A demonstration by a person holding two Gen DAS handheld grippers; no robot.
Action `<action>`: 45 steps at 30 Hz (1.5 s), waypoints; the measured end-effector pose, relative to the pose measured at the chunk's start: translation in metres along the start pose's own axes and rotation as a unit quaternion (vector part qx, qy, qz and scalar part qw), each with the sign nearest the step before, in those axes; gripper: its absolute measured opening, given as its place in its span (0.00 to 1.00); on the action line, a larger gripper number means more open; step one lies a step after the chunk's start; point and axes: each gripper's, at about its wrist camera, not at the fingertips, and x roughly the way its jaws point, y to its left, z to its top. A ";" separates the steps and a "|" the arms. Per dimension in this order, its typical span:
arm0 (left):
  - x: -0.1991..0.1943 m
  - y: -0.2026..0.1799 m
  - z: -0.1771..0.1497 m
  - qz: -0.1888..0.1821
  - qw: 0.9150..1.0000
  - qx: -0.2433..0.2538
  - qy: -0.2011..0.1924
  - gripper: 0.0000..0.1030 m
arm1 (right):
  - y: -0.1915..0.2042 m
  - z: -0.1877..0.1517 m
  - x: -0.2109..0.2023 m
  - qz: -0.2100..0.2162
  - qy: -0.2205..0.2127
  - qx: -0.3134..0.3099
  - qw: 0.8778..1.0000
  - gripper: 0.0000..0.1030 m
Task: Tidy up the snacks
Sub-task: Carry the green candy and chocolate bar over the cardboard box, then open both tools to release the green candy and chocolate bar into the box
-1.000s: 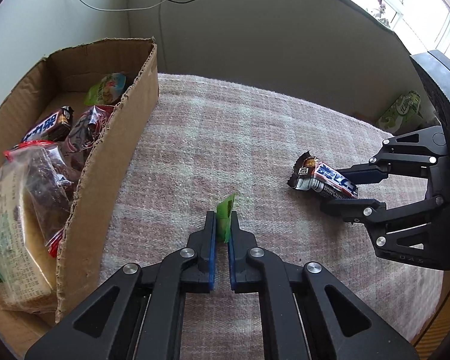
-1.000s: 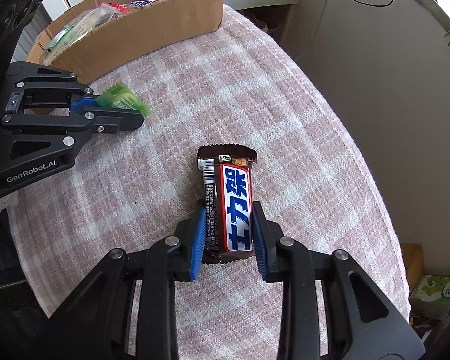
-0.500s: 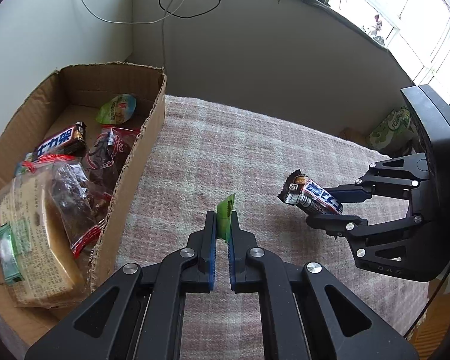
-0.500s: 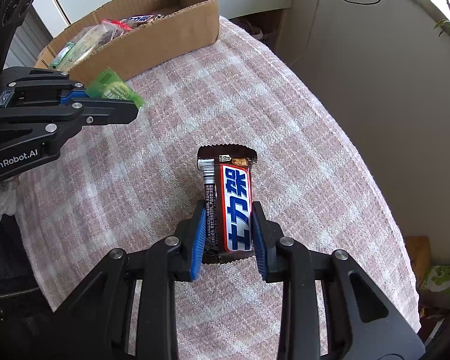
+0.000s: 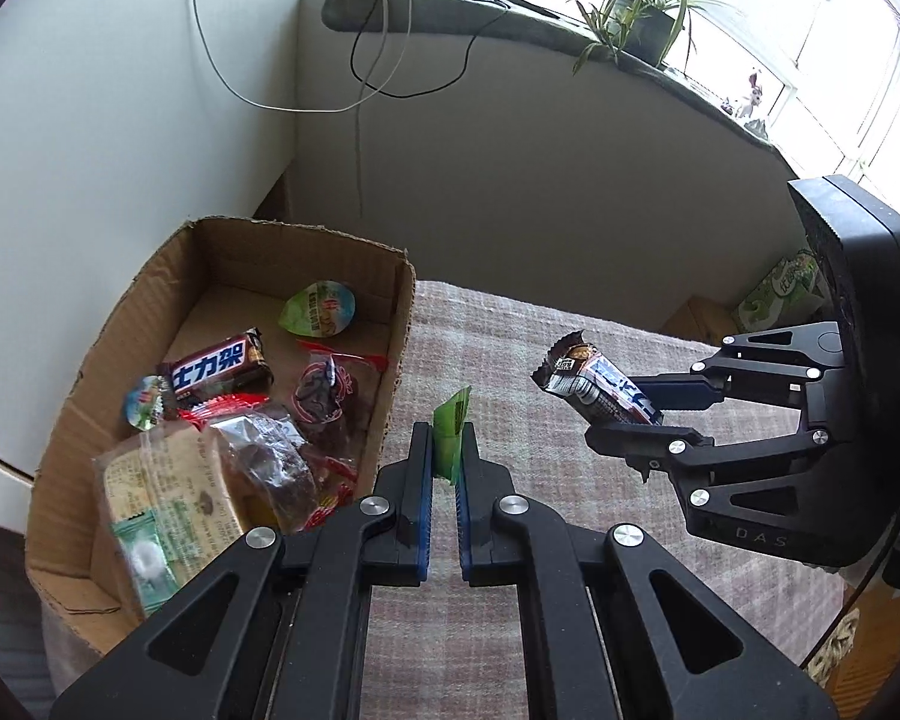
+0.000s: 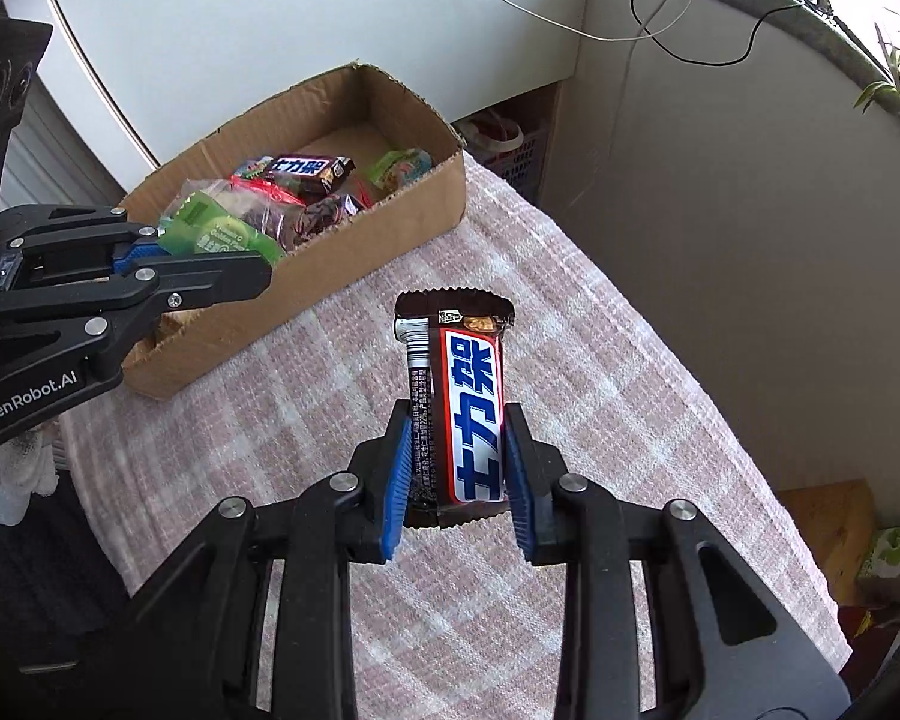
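Note:
My left gripper (image 5: 445,450) is shut on a small green snack packet (image 5: 452,427), held above the checked tablecloth just right of the cardboard box (image 5: 397,372). In the right wrist view the left gripper (image 6: 252,276) holds the green packet (image 6: 216,235) at the box's near wall (image 6: 354,258). My right gripper (image 6: 456,456) is shut on a brown chocolate bar (image 6: 462,402) with a blue-and-white label, lifted above the cloth. The left wrist view shows the right gripper (image 5: 624,420) with the bar (image 5: 600,387). The box holds several snacks, among them another chocolate bar (image 5: 219,367).
The table with the pink checked cloth (image 6: 600,408) ends close on the right and front. A wall with hanging cables (image 5: 360,90) stands behind the box. A green tissue pack (image 5: 780,294) lies beyond the table. Plants (image 5: 636,24) sit on the sill.
Both grippers have risen from the cloth with their snacks and moved toward the box. The chocolate bar has left the table surface.

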 end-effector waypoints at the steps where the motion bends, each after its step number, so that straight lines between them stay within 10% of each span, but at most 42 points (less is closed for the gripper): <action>1: -0.003 0.005 0.001 0.002 1.000 -0.001 -0.003 0.05 | 0.003 0.006 -0.001 0.001 -0.004 0.002 1.000 0.28; 25: 0.000 0.091 0.037 0.042 0.997 -0.063 0.000 0.05 | 0.059 0.105 0.033 0.009 -0.026 0.042 0.999 0.28; 45: 0.018 0.106 0.056 0.045 0.995 -0.080 0.023 0.15 | 0.066 0.119 0.047 0.019 -0.022 0.056 0.998 0.29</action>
